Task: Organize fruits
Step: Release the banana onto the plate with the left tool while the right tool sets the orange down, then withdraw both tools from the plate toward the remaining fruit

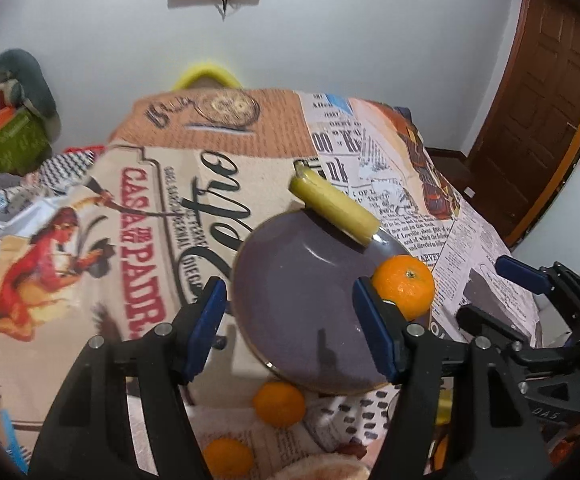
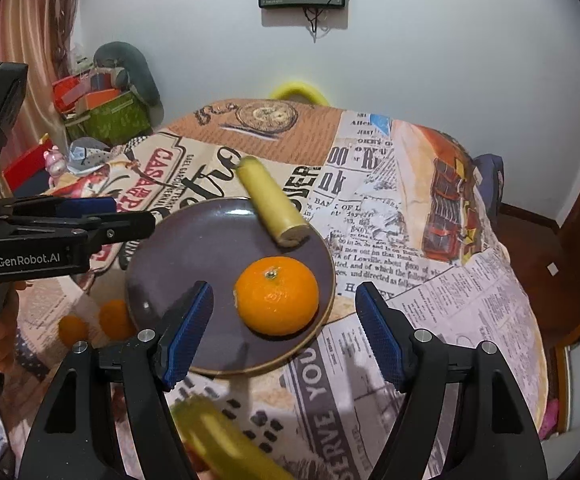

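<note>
A dark purple plate (image 2: 194, 256) lies on the printed tablecloth; it also shows in the left wrist view (image 1: 290, 280). On it sits an orange (image 2: 277, 295) (image 1: 404, 286), and a yellow banana piece (image 2: 270, 204) (image 1: 334, 204) rests across its far rim. My right gripper (image 2: 284, 330) is open and empty just above and before the orange. My left gripper (image 1: 290, 330) is open and empty over the plate's near left part; it shows from the side in the right wrist view (image 2: 102, 216). Two more oranges (image 1: 279, 404) (image 1: 228, 458) lie on the cloth near the plate.
Another yellow fruit (image 2: 226, 444) lies blurred close under the right gripper. Boxes and bags (image 2: 102, 112) are piled at the far left by a curtain. A wooden door (image 1: 546, 120) stands on the right. The table edge drops off at the right and far sides.
</note>
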A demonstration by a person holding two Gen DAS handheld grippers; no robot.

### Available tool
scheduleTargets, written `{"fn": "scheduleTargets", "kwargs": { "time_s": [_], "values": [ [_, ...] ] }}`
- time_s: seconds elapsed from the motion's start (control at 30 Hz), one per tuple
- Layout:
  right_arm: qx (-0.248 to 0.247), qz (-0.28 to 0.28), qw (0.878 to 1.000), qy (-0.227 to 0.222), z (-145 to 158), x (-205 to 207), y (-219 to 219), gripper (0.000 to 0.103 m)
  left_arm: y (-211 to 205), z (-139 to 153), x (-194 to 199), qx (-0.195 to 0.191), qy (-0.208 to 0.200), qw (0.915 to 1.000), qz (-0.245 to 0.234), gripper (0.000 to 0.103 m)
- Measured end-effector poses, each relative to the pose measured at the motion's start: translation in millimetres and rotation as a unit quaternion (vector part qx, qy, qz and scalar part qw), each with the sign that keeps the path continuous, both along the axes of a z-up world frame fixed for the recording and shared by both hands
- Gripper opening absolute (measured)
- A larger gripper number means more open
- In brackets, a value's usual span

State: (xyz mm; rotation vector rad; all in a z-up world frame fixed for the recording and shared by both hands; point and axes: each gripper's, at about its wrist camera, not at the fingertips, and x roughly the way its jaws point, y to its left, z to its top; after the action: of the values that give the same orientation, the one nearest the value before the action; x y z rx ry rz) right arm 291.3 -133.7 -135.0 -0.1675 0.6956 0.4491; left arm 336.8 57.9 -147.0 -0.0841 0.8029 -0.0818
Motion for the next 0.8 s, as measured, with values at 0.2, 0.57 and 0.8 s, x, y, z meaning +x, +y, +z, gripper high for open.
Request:
{"fn": "scheduleTargets", "kwargs": {
  "time_s": [0.2,0.57,0.8],
  "values": [
    [0.007,-0.004,1.000,-0.013,13,-24,-7,0.075,2,20,-35,0.021,-0.025,0.9994,0.007,0.070],
    [-0.004,-0.008,0.999,-0.035,25,-70,-22,0.080,12,41,-101,0.046,-0.054,0.9972,0.023,0.089],
    [-0.010,-0.013,1.000,-0.016,9,-88,-30,0.081,15,25,-123,0.052,-0.031,0.9981,0.010,0.093]
  ]
}}
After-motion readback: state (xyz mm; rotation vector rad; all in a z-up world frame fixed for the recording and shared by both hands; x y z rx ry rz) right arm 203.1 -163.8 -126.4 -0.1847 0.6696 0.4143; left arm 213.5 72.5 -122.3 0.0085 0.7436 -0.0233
